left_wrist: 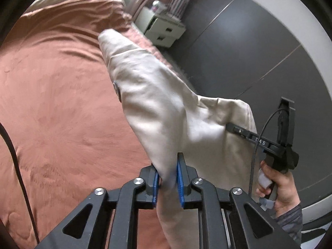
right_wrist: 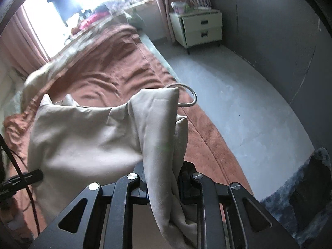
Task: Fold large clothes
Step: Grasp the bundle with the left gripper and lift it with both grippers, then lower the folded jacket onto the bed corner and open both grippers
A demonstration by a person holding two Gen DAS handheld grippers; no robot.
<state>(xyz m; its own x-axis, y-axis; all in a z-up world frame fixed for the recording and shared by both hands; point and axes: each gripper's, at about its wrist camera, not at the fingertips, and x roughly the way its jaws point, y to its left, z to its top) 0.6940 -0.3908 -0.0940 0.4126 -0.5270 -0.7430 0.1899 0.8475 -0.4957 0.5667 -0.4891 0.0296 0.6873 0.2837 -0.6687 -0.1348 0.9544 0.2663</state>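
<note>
The right tool (left_wrist: 229, 127) bears white letters, roughly "EAS", partly blurred.

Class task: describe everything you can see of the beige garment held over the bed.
The beige garment looks like smooth, thin woven cloth, creased and bunched. It hangs in the air above the rust-coloured bedspread, stretched between the left gripper and the right gripper, each clamped on a gathered edge. A grey ring shows at one upper corner. Its full shape cannot be made out.
</note>
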